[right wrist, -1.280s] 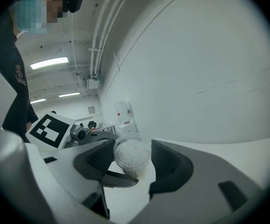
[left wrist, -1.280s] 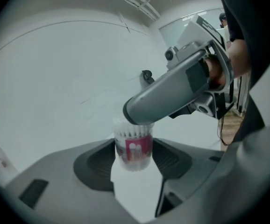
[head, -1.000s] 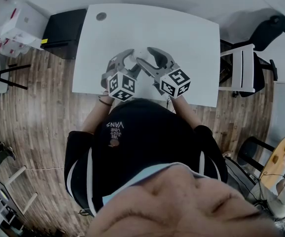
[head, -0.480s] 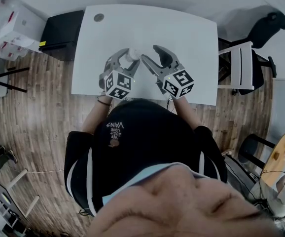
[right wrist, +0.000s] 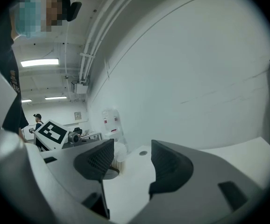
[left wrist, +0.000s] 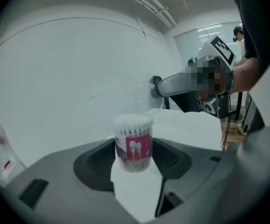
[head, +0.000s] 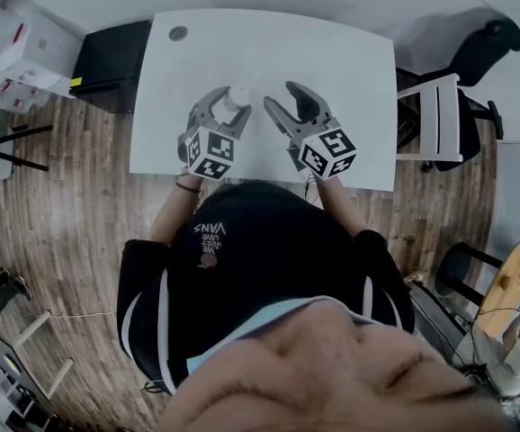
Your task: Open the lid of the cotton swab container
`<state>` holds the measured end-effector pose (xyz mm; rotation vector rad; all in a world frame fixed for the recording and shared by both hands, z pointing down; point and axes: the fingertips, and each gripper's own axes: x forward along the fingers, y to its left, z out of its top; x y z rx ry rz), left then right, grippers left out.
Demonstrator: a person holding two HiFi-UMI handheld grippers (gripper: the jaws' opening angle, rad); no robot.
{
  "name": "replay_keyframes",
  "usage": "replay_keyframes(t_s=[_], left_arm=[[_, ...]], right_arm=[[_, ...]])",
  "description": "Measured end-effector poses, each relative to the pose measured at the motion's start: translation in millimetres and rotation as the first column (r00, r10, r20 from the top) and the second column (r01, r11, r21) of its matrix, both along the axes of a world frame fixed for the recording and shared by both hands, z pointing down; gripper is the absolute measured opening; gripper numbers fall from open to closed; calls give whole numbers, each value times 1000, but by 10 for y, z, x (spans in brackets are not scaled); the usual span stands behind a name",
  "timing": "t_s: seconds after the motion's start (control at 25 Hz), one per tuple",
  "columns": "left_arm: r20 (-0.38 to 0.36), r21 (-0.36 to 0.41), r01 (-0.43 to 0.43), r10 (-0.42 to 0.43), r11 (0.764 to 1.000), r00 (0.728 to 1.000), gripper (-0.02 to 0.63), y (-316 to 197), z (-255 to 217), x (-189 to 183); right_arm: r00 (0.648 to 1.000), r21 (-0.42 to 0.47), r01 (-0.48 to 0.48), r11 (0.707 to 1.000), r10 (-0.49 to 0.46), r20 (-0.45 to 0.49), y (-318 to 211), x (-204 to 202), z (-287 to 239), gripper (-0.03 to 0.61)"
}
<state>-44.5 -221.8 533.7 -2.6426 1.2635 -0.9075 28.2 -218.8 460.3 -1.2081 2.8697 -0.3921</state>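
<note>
white table (head: 332, 61) is serving as the work surface. at its near side, the left gripper (head: 230, 103) is clamping the cotton swab container (left wrist: 133, 143) upright between both pads, evidently steadying it for lid removal. to the right, the right gripper (right wrist: 131, 157) is hovering with its jaws apart, gripping nothing. swab tips are showing on top; the lid's whereabouts cannot be confirmed.

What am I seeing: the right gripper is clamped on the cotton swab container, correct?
Not quite. The left gripper, not the right, is clamped on the cotton swab container, as the left gripper view shows. The right gripper has its jaws apart with nothing between them.
</note>
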Motion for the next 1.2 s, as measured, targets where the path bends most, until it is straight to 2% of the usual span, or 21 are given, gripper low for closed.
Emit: replay_keyframes(t_s=[1.2], left_arm=[[-58,-11,38,-39,999,998,249,-93,-73,-71]], right_arm=[[1000,2,-27,1000,27,8,-79,71,0,255]])
